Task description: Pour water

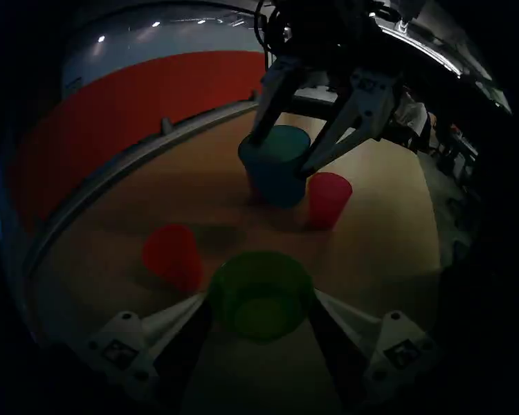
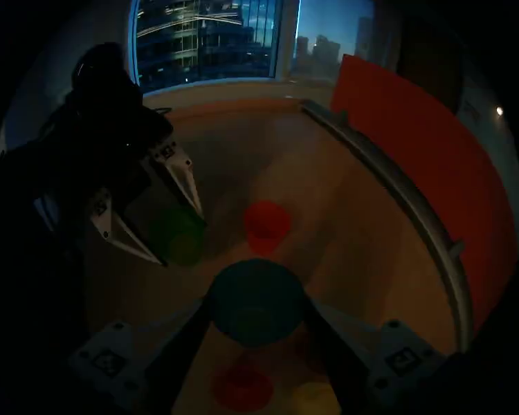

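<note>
The left gripper has its fingers closed on a translucent green plastic cup. The right gripper clasps a teal plastic cup the same way. Two red plastic cups stand on the wooden worktop.

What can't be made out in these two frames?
Water level in the green cup: left gripper view, too dark to tell.
Contents of the teal cup: right gripper view, dim and murky.
Red shape below it: right gripper view, blurred, form unclear.
Yellowish blob beside that: right gripper view, blurred, cut by the lower edge.
</note>
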A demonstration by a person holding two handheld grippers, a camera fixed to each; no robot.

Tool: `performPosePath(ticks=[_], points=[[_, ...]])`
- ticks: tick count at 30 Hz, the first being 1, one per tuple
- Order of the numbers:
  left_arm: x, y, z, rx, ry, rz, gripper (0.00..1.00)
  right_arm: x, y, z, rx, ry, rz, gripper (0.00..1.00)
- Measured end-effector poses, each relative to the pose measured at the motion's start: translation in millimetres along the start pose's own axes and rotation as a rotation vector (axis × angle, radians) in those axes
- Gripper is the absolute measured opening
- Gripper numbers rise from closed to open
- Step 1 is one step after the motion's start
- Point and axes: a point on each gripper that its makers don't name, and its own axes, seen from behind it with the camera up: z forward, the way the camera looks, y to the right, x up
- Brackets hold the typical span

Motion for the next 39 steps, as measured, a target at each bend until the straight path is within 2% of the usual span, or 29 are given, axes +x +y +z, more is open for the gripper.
performPosePath(ticks=[12, 31, 39], points=[[-15.0, 2.4, 12.4, -0.026, -0.064, 0.011, 0.87, -16.4, -2.5, 15.8, 0.025, -0.058, -0.005, 0.95], [-31.6, 7.5, 27.0, -0.044, -0.082, -0.005, 0.87, -39.4, -6.0, 46.7, 0.046, -0.064, 0.041, 0.96], [-33.7, 9.2, 29.9, -0.048, -0.078, -0.012, 0.87, -43.7, -7.3, 52.3, 0.050, -0.063, 0.055, 0.96]])
